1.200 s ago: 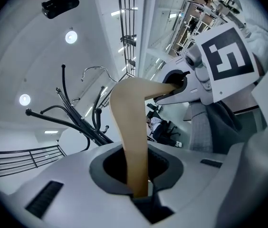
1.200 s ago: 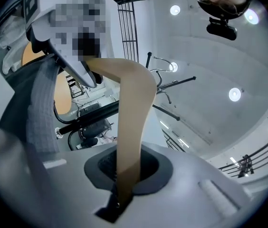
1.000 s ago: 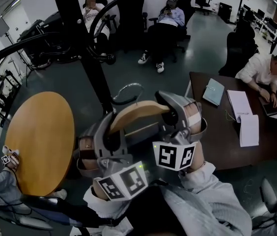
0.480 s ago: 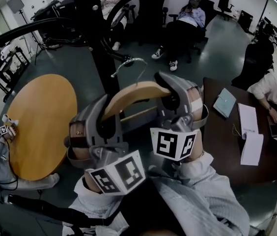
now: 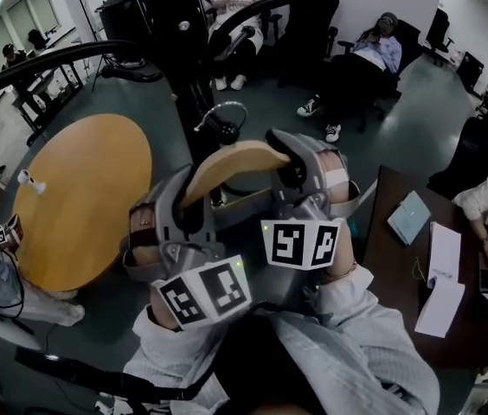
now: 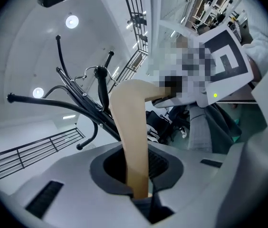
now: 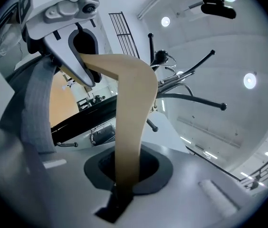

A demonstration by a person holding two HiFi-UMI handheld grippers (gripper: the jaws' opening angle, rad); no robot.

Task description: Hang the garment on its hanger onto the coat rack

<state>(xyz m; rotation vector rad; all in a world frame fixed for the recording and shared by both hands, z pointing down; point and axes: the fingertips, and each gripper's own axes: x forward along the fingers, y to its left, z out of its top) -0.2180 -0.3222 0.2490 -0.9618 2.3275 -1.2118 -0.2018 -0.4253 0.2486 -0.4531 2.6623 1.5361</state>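
The left gripper [image 5: 190,214] and right gripper [image 5: 292,173] each have jaws pinching one end of the wooden hanger [image 5: 231,161], held just beside the coat rack [image 5: 177,33].

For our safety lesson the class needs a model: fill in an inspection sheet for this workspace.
Surface: round table left, desk right.
Job's things: hanger raised beside rack; hook near an arm, not clearly on it; grey garment hangs from hanger.
Clutter: papers, notebook on desk.
Grippers: left gripper and right gripper both shut on hanger.
Cables: thin black cable by table.
Surroundings: people seated on chairs.
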